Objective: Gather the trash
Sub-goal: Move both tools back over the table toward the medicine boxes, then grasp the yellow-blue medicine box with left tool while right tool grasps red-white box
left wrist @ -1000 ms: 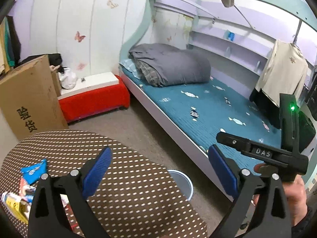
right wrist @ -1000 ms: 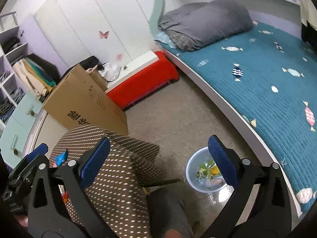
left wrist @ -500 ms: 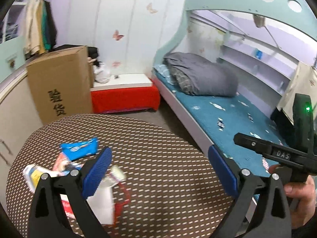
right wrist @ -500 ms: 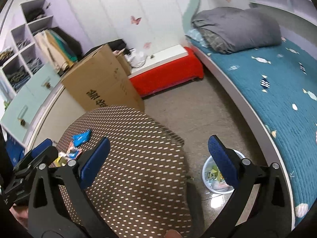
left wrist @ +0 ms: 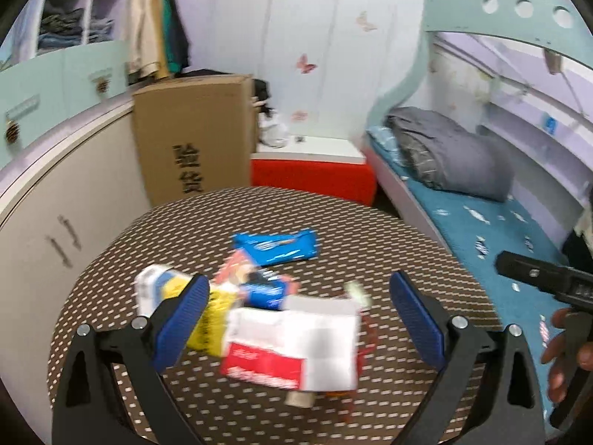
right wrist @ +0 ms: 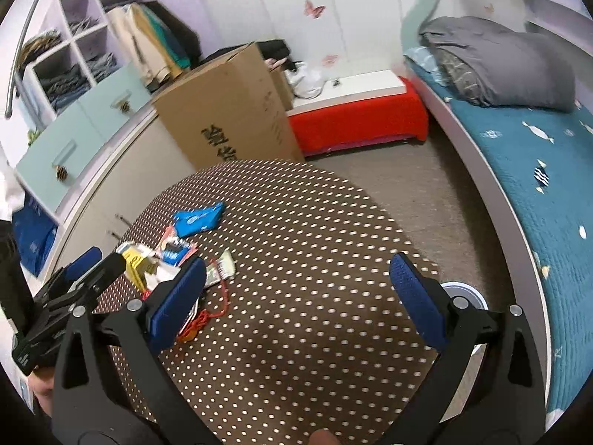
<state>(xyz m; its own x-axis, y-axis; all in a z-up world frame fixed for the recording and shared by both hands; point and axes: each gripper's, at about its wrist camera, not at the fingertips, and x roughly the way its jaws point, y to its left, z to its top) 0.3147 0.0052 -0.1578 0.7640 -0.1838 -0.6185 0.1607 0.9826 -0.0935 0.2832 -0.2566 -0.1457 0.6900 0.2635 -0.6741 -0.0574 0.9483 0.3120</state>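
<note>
Tools, left (left wrist: 298,315) and right (right wrist: 296,296), gape above blurred, seemingly unreadable wrappers (left wrist: 274,248).

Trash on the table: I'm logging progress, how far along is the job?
Nothing looks collected yet. Both claws, left and right, are open and empty. The blue wrapper, white-and-red packet and other wrappers still lie on the table; the bin waits beside it.
</note>
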